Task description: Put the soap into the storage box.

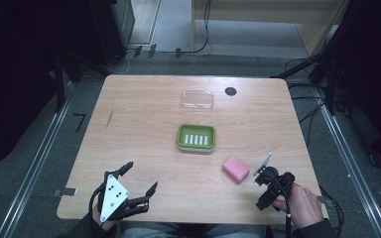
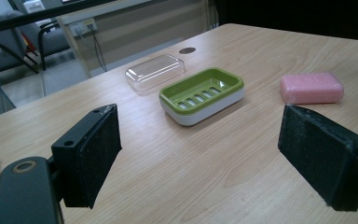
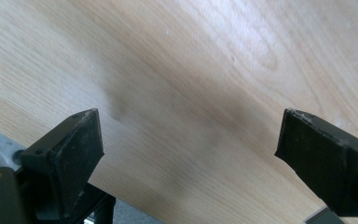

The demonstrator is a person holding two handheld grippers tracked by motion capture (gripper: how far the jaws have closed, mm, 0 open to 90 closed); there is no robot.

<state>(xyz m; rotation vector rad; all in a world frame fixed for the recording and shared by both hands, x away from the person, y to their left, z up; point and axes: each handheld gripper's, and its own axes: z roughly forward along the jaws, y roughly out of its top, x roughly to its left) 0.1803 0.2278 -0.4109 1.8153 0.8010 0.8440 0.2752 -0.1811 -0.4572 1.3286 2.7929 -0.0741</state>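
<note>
**Soap beside an empty dish**

The green soap dish [image 1: 196,137] sits mid-table with nothing in it — only its slotted drain floor shows. Its clear lid [image 1: 197,99] lies apart, farther back, also empty. The pink soap bar [image 1: 236,169] rests on the wooden table [image 1: 139,124], to the right of the dish and just beside the right gripper [image 3: 189,140], whose jaws stand wide with only bare wood between them. The left gripper [image 2: 198,154] — near the front edge — is likewise wide apart, holding nothing.

We see the left gripper [image 2: 200,158] jaws wide apart, empty, over the table [image 2: 177,177]; ahead a green soap dish [image 2: 202,94], clear lid [image 2: 155,71] toward the far edge, pink soap [image 2: 312,87] apart.
</note>
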